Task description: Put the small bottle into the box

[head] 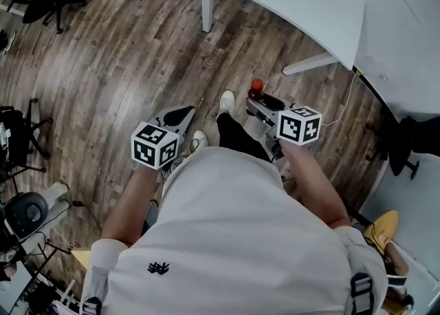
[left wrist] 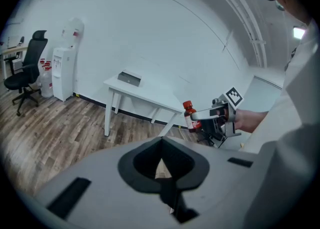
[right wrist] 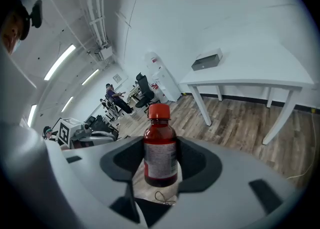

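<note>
The right gripper point(head: 262, 103) is closed on the small bottle point(right wrist: 160, 148), its dark pads pressing the two sides of the body, so the bottle stands upright between the jaws with its neck and cap rising clear above them. The bottle is dark reddish-brown with a red screw cap and a pale paper label wrapped round its middle. The label carries lines of fine print, too small and blurred to read, and no brand can be made out. In the head view the bottle is held in the air in front of the person, over the wood floor point(head: 137, 52), to the right of the left gripper point(left wrist: 161, 148). That one's jaws are drawn together at the tips with nothing between them. The left cube point(head: 156, 144) and the right cube point(head: 300, 125) bear only black-and-white square markers, without letters. Far off, a flat grey box point(left wrist: 129, 78) lies on a white table point(right wrist: 260, 73), well apart from the bottle; any writing on it is illegible.
</note>
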`<state>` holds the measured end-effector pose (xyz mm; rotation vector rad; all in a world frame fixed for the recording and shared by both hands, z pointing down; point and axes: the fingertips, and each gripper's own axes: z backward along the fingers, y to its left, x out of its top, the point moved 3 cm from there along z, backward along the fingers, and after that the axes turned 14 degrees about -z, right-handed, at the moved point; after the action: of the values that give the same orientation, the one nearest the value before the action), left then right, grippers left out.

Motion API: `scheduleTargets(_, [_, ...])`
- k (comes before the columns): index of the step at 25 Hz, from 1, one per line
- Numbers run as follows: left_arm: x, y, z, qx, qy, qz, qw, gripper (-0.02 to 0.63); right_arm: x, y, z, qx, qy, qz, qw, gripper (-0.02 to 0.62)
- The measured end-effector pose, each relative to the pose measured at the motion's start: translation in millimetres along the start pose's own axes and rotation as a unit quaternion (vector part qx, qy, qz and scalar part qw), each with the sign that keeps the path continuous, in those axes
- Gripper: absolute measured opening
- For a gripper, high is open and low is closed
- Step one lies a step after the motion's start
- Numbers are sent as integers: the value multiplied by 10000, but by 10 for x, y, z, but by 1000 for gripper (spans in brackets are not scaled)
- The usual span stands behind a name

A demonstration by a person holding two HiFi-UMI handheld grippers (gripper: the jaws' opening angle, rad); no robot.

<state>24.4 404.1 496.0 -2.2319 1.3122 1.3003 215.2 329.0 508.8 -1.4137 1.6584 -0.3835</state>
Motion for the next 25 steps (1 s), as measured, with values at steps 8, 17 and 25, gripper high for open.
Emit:
scheduleTargets(8, [808,536,-653,134,11,-478,9988,6,1008,-298,-428,110,-28,-95,9999,207])
scheduleTargets(17, [1544,1072,-1232,285,4,-561,9980,6,1956,-566,-910,286,87,65,9995,207])
scheduleTargets(25, [1844,1631,-1470,139,15,-666,9977,6,2545,-651,-1287,121,-54,-179,9998,207])
